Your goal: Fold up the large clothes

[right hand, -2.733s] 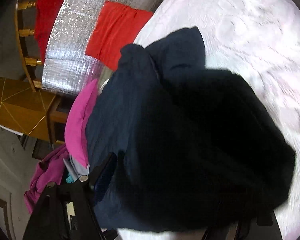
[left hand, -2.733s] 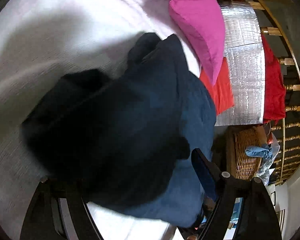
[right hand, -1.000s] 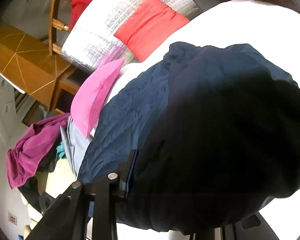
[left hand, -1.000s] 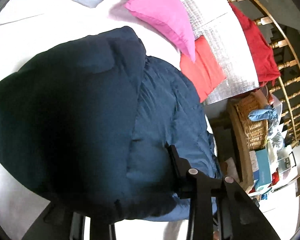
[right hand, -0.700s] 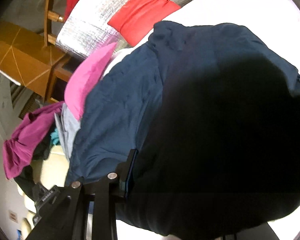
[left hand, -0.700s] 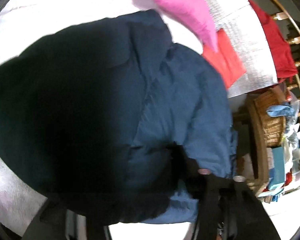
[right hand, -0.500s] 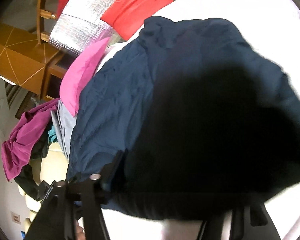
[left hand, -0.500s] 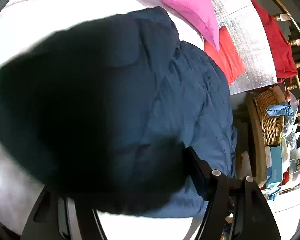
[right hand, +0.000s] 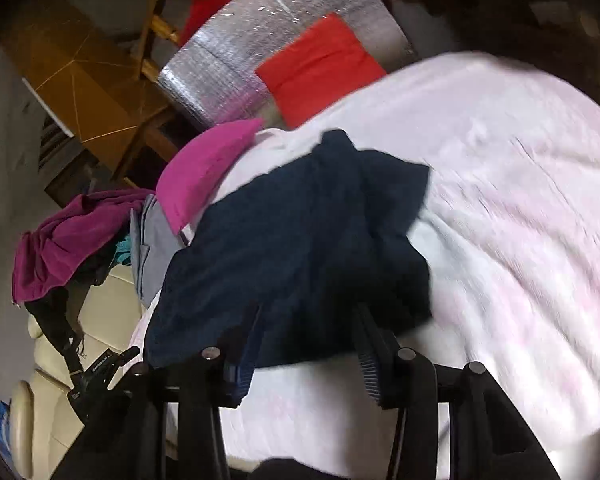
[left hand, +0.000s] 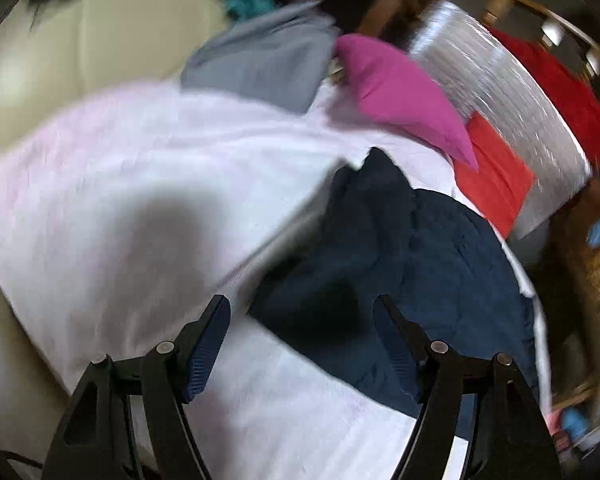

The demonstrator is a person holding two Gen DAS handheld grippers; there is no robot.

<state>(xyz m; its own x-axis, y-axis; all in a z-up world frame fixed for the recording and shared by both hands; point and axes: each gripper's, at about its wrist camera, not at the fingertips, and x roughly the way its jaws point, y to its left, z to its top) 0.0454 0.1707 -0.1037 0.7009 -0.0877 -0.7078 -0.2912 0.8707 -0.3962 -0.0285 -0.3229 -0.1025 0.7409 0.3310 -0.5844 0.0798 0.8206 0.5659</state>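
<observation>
Navy-blue quilted fabric, a large padded jacket (left hand: 400, 264), lay folded in a heap on the pale pink bedspread (left hand: 140, 184). The left gripper (left hand: 302, 322) hovered with fingers spread and empty, the jacket just ahead and rightward. The right gripper (right hand: 306, 334) was likewise spread, the jacket's near edge lying between its fingers, ungripped.

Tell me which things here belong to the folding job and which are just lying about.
For the job: navy jacket, white blanket under it, left gripper, right gripper.

Lying about: pink pillow, red cloth, silver mat, grey garment, magenta garment.
</observation>
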